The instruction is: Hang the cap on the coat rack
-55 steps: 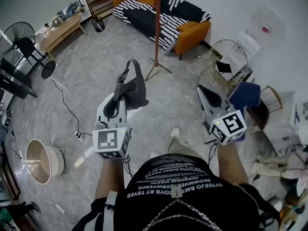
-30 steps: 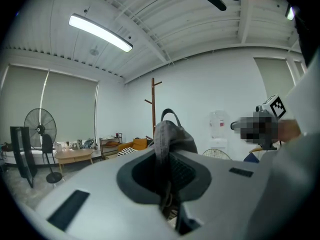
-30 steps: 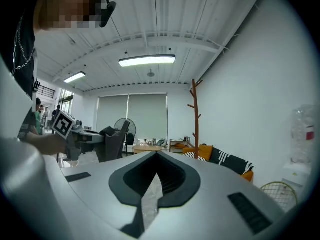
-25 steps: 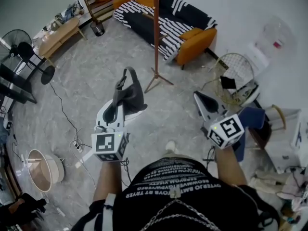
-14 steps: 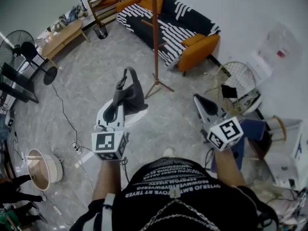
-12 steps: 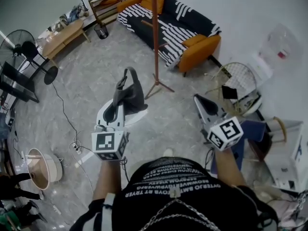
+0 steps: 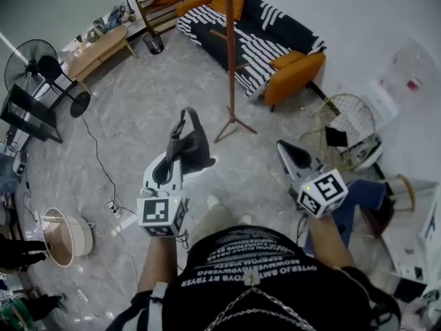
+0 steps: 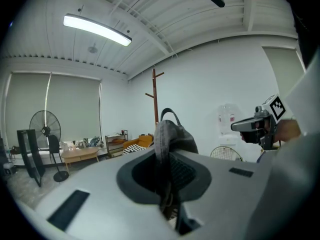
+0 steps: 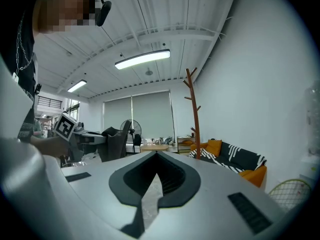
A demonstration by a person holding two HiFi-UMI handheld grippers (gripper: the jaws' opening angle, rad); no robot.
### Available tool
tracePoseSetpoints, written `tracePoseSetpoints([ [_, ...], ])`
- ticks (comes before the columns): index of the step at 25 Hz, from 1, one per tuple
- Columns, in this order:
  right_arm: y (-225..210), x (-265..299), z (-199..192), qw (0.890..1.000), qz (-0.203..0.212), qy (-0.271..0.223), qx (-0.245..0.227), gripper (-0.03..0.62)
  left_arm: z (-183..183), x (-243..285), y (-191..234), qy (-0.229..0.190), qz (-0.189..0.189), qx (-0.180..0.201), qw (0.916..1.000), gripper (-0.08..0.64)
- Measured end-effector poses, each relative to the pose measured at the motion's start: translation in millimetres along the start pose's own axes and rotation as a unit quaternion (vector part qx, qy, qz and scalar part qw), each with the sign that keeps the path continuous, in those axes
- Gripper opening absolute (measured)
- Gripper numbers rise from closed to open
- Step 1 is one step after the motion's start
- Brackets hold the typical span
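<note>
The striped sofa with orange cushions sits far back by the wall. The tall brown coat rack stands on the floor in front of it, ahead of you. Your left gripper squeezes the dark grey cap, which sticks up from it, well apart from the rack. Your right gripper is closed tight and holds nothing.

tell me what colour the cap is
Dark grey; the cap shows best in the left gripper view.
</note>
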State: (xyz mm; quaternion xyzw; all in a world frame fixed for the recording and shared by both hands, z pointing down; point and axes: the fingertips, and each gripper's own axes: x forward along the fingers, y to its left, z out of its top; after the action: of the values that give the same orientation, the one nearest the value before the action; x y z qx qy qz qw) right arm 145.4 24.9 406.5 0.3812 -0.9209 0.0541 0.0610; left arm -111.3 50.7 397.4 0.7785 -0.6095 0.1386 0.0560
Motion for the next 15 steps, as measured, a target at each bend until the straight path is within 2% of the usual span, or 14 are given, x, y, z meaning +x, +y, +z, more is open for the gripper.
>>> tracePoseSetpoints([
  [3, 0.3, 9.0, -2.7, 1.000, 0.005, 0.000, 0.002, 0.002, -9.9, 3.7, 8.4, 0.018, 0.009, 0.002, 0.9998, 0.021],
  [6, -3.0, 15.5, -2.8, 1.000, -0.004, -0.003, 0.003, 0.002, -12.8, 13.2, 16.5, 0.001, 0.003, 0.005, 1.0000, 0.021],
  [15, -31.4, 49.9, 18.0, 1.000, -0.027, -0.011, -0.004, 0.002, 15.6, 62.4, 29.1, -0.003, -0.024, 0.005, 0.9997, 0.021],
])
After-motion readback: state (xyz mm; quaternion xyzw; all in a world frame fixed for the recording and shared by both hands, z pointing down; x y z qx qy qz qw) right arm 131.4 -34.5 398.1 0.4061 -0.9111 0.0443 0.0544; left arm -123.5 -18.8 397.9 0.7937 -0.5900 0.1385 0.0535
